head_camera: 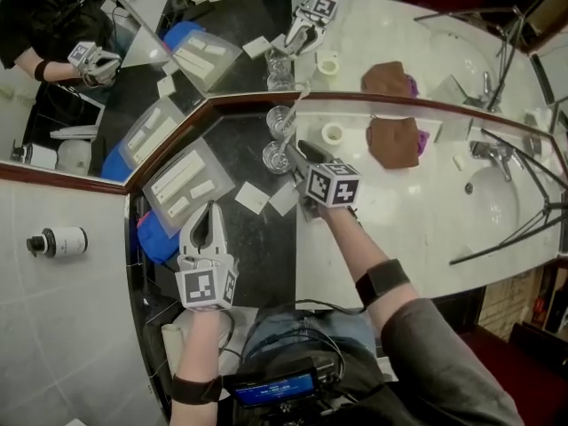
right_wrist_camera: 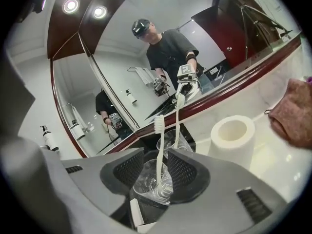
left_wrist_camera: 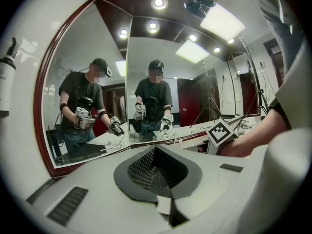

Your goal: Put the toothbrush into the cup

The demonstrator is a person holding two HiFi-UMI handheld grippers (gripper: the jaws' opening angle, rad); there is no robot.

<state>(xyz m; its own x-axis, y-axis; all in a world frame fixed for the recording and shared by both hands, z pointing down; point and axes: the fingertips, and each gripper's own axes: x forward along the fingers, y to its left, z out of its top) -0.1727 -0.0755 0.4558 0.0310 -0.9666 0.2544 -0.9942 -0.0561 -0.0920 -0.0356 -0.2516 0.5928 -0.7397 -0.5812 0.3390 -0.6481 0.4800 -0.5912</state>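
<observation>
Counter point(head_camera: 417, 229) is white stone w/ a black strip by the mirror point(head_camera: 222, 25). Sink point(head_camera: 493, 204) and faucet point(head_camera: 486, 149) sit far right, brown cloth point(head_camera: 393, 140) and white tape roll point(right_wrist_camera: 233, 135) nearer the middle. The roll is just beside the cup on its right, not touching. Clear tray point(head_camera: 182, 185) w/ white pieces lies on the black strip at left, w/ two white cards point(head_camera: 251, 196) near it. A bottle point(head_camera: 58, 240) is mounted on the tiled wall at far left. A second clear cup point(right_wrist_camera: 171, 141) w/ what looks like another white brush stands right behind, against the mirror frame.

Toothbrush point(right_wrist_camera: 157, 150) is plain white, slim handle, bristle head up, standing almost upright w/ a slight lean. It's inside the cup point(right_wrist_camera: 146, 182), a clear ribbed tumbler on the black strip.

R gripper point(head_camera: 293, 156) has its jaws spread wide, one on each side of the cup, so cup and brush sit btwn them; pads don't seem to press the glass. L gripper point(head_camera: 209, 216) hangs well apart over the black strip near the tray, jaws fully together, nothing btwn them.
</observation>
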